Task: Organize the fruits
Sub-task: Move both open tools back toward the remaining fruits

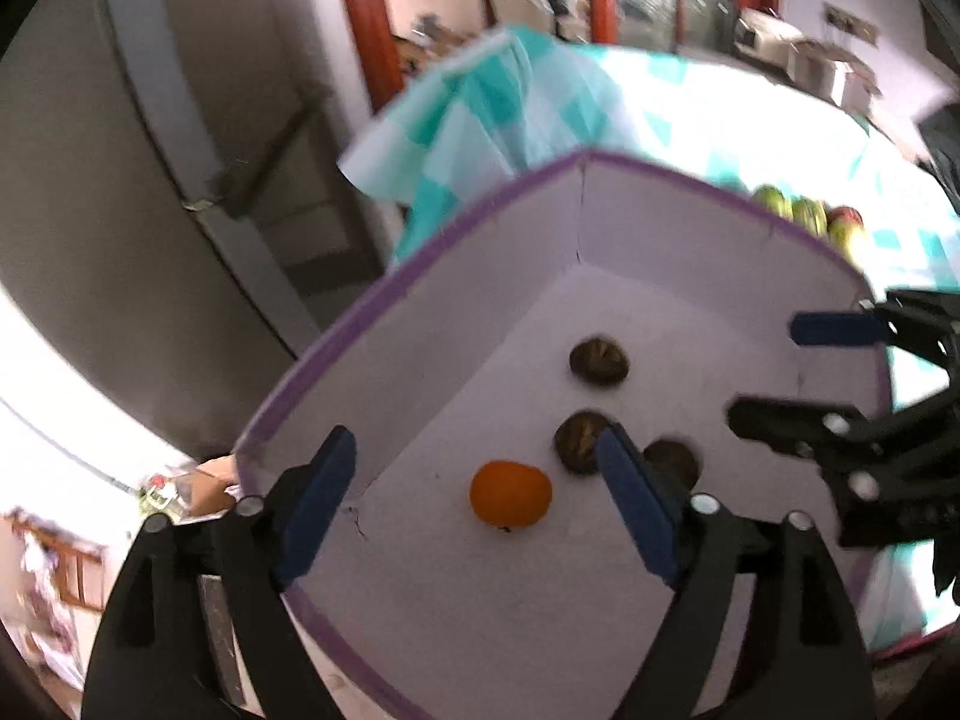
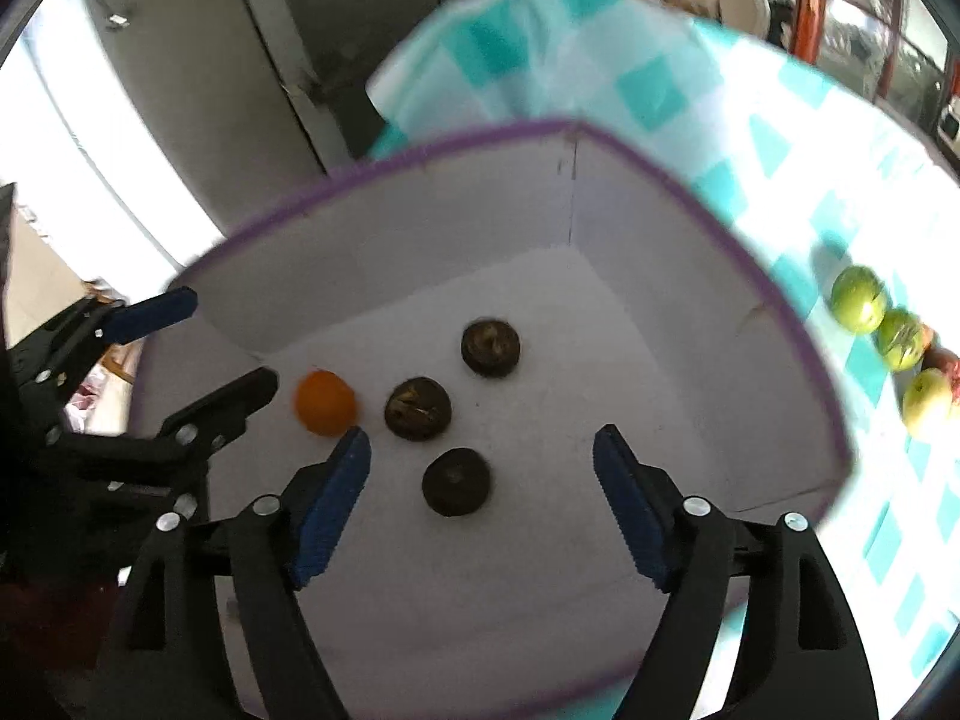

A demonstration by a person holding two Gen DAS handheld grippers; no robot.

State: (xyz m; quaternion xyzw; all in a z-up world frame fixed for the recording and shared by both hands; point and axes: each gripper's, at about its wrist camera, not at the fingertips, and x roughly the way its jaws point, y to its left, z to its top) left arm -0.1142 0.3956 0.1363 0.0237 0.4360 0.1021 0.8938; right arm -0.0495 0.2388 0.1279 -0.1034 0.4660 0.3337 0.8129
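A white box with a purple rim holds an orange and three dark round fruits. My left gripper is open above the box, over the orange. My right gripper is open above the box, over the nearest dark fruit. Each gripper also shows in the other's view, the right one and the left one. Neither holds anything.
Green and reddish apples lie in a row on the teal-checked tablecloth to the right of the box. A grey cabinet door stands beyond the table's left edge.
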